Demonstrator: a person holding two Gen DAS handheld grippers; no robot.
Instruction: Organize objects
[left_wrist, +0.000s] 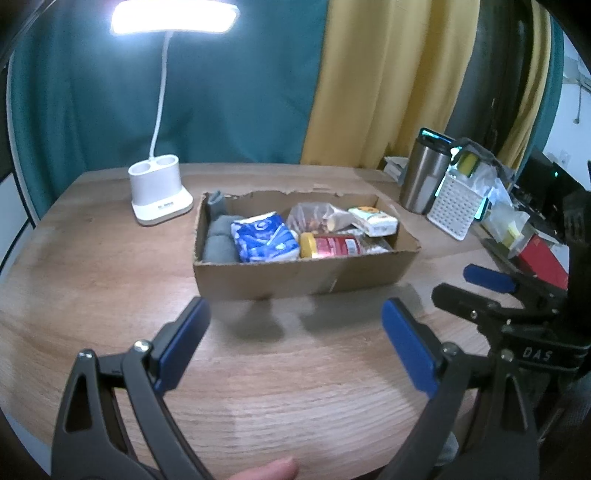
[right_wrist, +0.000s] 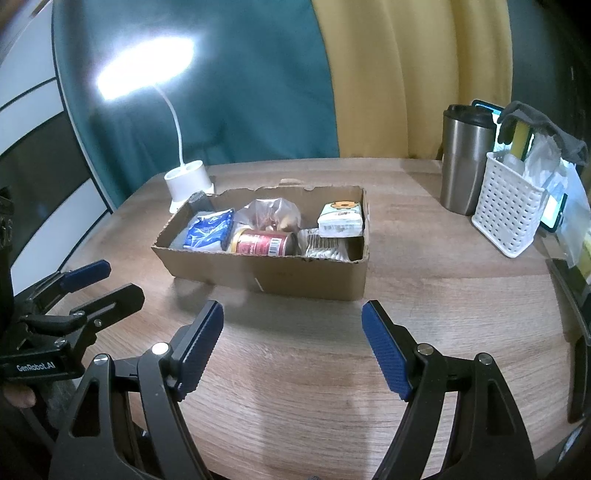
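While a lit white desk lamp shines from the far left, a wooden tabletop fills both views, backed by a teal curtain and a yellow curtain. Near the middle of the tabletop sits an open, shallow cardboard box with a torn rim. Inside it, along the left end, lie grey rolled cloths. Just beside them is a blue and white packet. To its right a red-labelled can with a yellow lid lies on its side, and behind the can is a clear bag of snacks. At the right end a small white pack with a flower print rests tilted on a silvery barcoded packet.

To the right of the box, well apart from it, stands a steel travel mug, and just beside that a white perforated basket stuffed with plastic bags, with a dark glove draped over its top.

Both tools hover over the bare tabletop in front of the box, near each other. The left tool has its blue pads spread wide, gripping nothing. The right tool is likewise spread wide and holds nothing.
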